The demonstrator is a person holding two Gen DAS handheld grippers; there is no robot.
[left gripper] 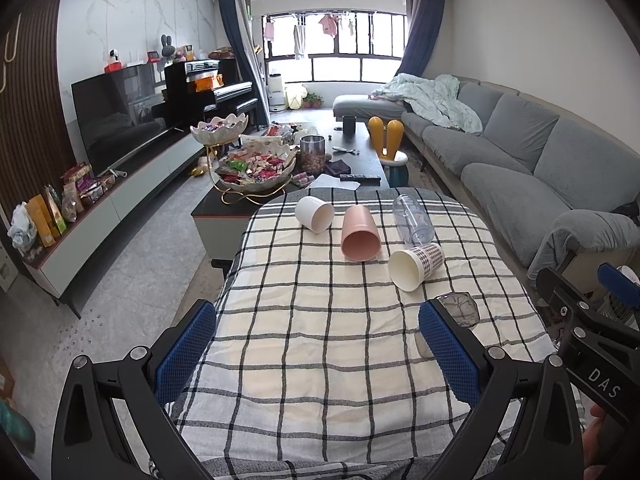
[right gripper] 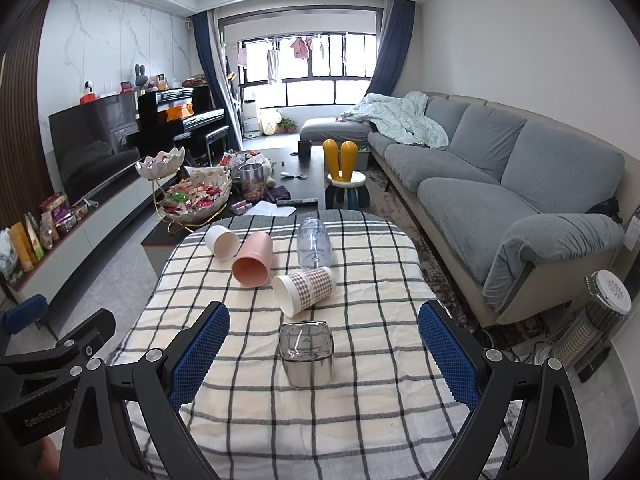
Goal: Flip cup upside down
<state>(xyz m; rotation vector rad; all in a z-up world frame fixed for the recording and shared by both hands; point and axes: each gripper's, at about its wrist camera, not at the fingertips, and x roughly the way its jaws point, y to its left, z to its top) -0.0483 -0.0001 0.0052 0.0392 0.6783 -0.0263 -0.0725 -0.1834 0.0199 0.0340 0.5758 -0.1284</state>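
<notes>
Several cups are on a checked tablecloth [left gripper: 320, 340] [right gripper: 360, 420]. A white cup [left gripper: 315, 213] [right gripper: 222, 243], a pink cup [left gripper: 359, 238] [right gripper: 253, 265], a clear plastic cup [left gripper: 413, 220] [right gripper: 314, 243] and a checked paper cup [left gripper: 416, 265] [right gripper: 305, 289] lie on their sides. A shiny metal cup [right gripper: 307, 353] stands on the cloth between my right gripper's fingers; it shows partly behind the left gripper's right finger [left gripper: 460, 309]. My left gripper [left gripper: 318, 354] is open and empty over the near cloth. My right gripper [right gripper: 324, 354] is open, not touching the metal cup.
A dark coffee table [left gripper: 360, 152] with candy bowls [left gripper: 256, 172] and a jar stands beyond the table. A grey sofa [right gripper: 500, 184] runs along the right, a TV cabinet [left gripper: 100, 208] along the left. A heater [right gripper: 596, 320] stands at the right.
</notes>
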